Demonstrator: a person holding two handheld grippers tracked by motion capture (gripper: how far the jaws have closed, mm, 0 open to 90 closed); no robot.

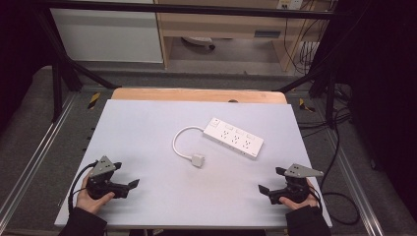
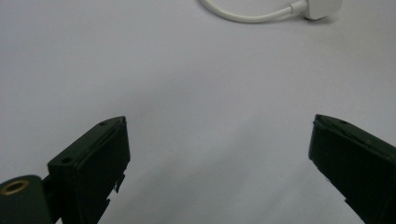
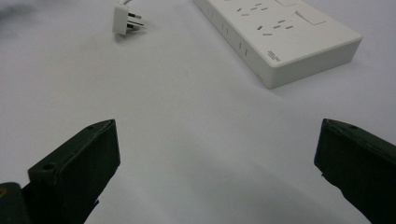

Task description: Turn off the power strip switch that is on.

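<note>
**Both grippers wide open and empty; power strip lies untouched mid-table**

Work surface: a pale grey table top (image 1: 147, 128) with a wooden edge along its far side. A white power strip (image 1: 234, 137) lies flat on it, a little right of centre and set at a diagonal, socket face up. Its white cord (image 1: 178, 139) loops out from the far-left end, curves round to the near side and ends in a white plug (image 1: 197, 160), which rests on the table just in front of the strip, apart from it.

Left gripper (image 1: 127, 188): held in the person's left hand at the near-left corner, jaws pointing toward the table's centre. In the left gripper view its two black jaws stand far apart with bare table between them; nothing is gripped. The plug (image 2: 322, 7) and a stretch of cord (image 2: 243, 16) appear at the top edge of that view, well clear of the jaws.

Right gripper (image 1: 268, 192): held in the person's right hand at the near-right corner, jaws pointing inward. In the right gripper view the jaws are spread wide and hold nothing. The power strip (image 3: 280, 37) lies ahead to the right, and the plug (image 3: 122, 19) lies ahead to the left with its pins showing. Both are well apart from the jaws.

Each gripper carries a grey three-cornered plate on top and sits low near the surface; actual contact with the table cannot be determined.
</note>
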